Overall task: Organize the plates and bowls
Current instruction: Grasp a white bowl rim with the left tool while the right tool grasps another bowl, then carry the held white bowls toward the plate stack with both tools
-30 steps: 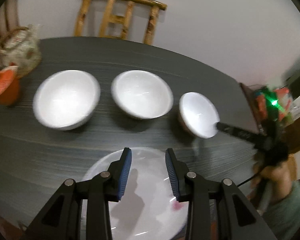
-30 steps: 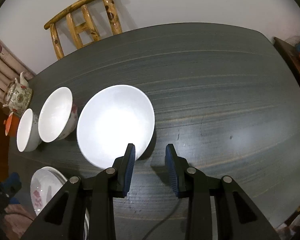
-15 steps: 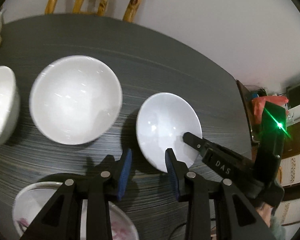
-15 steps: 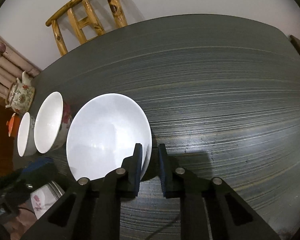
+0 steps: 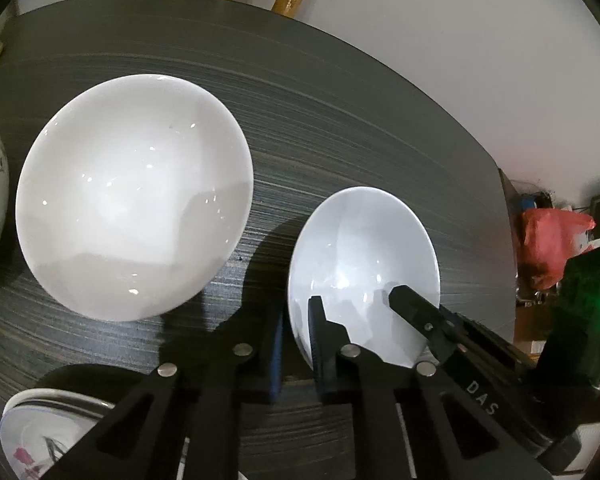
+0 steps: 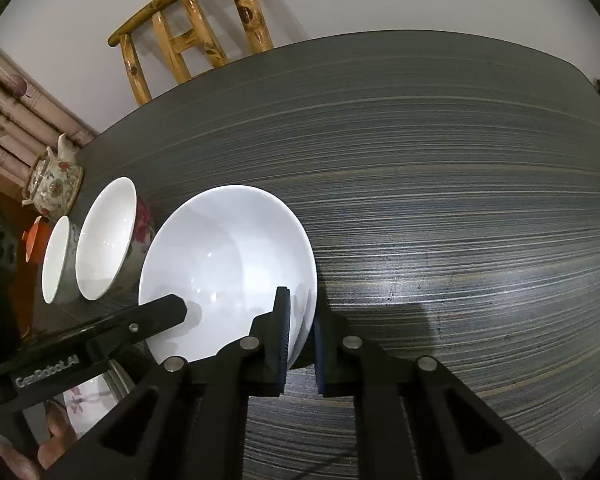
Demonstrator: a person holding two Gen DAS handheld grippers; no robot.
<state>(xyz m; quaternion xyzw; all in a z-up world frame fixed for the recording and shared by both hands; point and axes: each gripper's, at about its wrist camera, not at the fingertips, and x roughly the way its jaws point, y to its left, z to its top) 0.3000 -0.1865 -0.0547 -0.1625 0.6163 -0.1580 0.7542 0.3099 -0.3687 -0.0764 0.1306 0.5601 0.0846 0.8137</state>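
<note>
Both grippers have hold of the same plain white bowl (image 5: 364, 264), which sits on the dark striped table (image 6: 440, 200) at the right end of a row of bowls. The left gripper (image 5: 294, 344) pinches the bowl's near rim on the side toward the larger white bowl (image 5: 134, 224), one finger inside the bowl and one outside, its jaws drawn narrow on the thin wall. The right gripper (image 6: 300, 340) clamps the opposite near rim in the same way, jaws closed to a sliver on the porcelain. Beyond the plain white bowl from the right wrist view stand a flowered bowl (image 6: 108, 236) and a smaller bowl (image 6: 56, 260), with a teapot (image 6: 54, 186) farther off and a flowered plate (image 5: 40, 436) just nearer the person than the bowl. The step in hand appears to be the two-handed grasp before lifting this bowl for stacking. The next move likely calls for raising both hands evenly, keeping the bowl level, and carrying it over the larger white bowl to nest it without knocking rims.
</note>
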